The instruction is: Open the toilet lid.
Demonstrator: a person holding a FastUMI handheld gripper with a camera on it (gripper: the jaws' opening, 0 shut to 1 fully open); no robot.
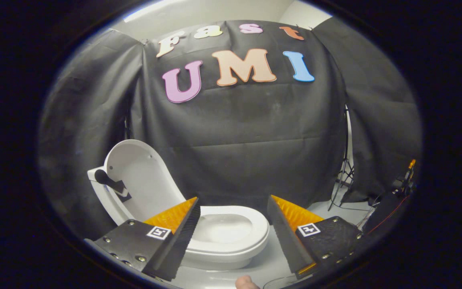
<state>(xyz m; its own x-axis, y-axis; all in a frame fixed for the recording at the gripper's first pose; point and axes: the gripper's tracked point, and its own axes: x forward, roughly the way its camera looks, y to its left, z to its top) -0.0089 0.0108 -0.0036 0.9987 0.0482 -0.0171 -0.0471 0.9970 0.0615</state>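
A white toilet [231,241] stands on the floor just ahead of my fingers, below them. Its lid [144,186] is raised and leans back against the tank [94,178], left of the left finger. The seat ring [255,237] lies down over the bowl, with the bowl's inside visible between the fingers. My gripper [233,204] is open, its fingers wide apart and holding nothing. The left finger [179,233] overlaps the near left of the seat in the view. The right finger [285,237] is beside the seat's right rim.
A black handle piece [110,182] sticks out beside the raised lid. A tripod stand [345,172] and cables sit at the right by the black cloth wall. Dark equipment [399,192] stands at the far right. A fingertip of a person's hand [247,283] shows below the fingers.
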